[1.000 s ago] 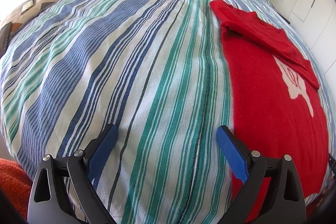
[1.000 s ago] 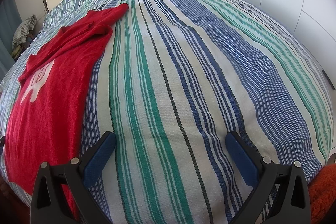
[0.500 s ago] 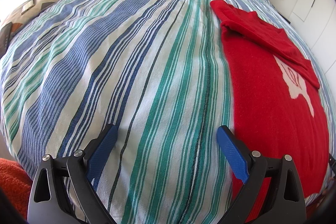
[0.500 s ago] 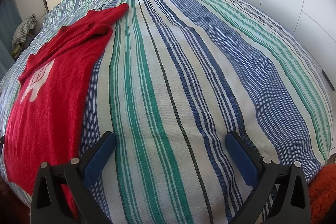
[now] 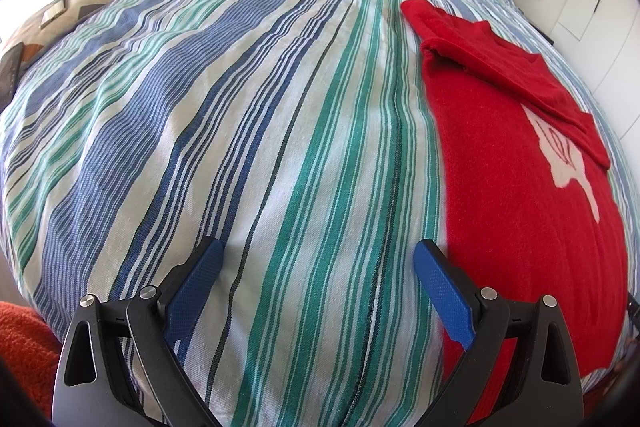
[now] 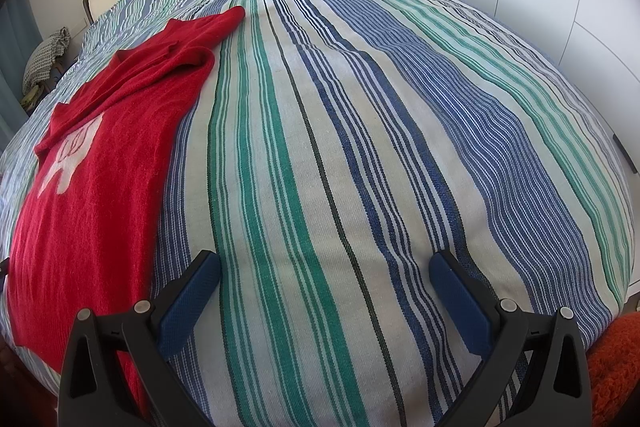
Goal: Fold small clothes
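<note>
A red sweater [image 5: 508, 187] with a white motif lies flat on the striped bedspread [image 5: 240, 147], between the two grippers, one sleeve folded across its chest and partly covering the motif. Its near hem is cut off behind the fingers. The left gripper [image 5: 318, 259] and right gripper [image 6: 324, 271] both gape wide, holding nothing.

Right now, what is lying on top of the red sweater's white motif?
One sleeve of the red sweater is folded across the chest, covering the upper part of the white motif. The hidden part cannot be read.
</note>
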`<control>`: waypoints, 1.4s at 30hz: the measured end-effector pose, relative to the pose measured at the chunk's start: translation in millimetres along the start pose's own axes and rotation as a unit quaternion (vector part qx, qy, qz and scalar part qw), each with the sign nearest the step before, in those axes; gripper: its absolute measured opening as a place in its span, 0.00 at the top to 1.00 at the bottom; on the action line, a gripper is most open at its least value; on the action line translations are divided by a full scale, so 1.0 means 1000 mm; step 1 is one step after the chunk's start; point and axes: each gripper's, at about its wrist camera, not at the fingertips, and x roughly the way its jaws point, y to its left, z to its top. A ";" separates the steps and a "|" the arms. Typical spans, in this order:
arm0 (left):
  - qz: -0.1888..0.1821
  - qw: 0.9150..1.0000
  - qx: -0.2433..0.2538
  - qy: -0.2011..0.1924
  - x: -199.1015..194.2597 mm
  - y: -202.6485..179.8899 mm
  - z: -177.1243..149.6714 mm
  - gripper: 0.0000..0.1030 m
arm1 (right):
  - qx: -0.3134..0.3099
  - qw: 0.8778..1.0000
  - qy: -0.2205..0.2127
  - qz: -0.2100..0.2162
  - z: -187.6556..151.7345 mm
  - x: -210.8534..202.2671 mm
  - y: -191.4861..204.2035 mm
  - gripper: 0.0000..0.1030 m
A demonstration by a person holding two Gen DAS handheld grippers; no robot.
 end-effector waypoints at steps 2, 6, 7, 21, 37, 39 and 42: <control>0.000 1.000 0.000 0.000 0.000 0.000 0.000 0.06 | 0.000 1.000 0.000 0.000 0.000 0.000 0.000 0.00; 0.000 1.000 0.000 0.000 0.000 0.000 0.000 0.06 | 0.000 1.000 0.000 0.000 0.000 0.000 0.000 0.00; 0.001 1.000 0.000 0.000 0.000 0.000 0.000 0.06 | 0.000 1.000 0.000 0.000 0.000 0.000 0.000 0.00; 0.004 1.000 0.005 0.001 0.001 0.000 -0.003 0.05 | -0.001 1.000 -0.001 -0.001 0.000 0.000 0.001 0.00; -0.009 1.000 0.005 0.026 -0.009 0.002 0.002 0.05 | 0.007 1.000 0.015 0.019 0.010 -0.003 -0.006 0.00; -0.049 0.998 -0.004 0.028 -0.026 0.006 0.004 0.06 | 0.054 0.997 0.008 0.055 0.021 -0.018 -0.020 0.00; -0.105 0.994 0.018 0.032 -0.051 0.000 -0.007 0.06 | 0.084 0.986 -0.007 0.142 0.033 -0.051 -0.030 0.00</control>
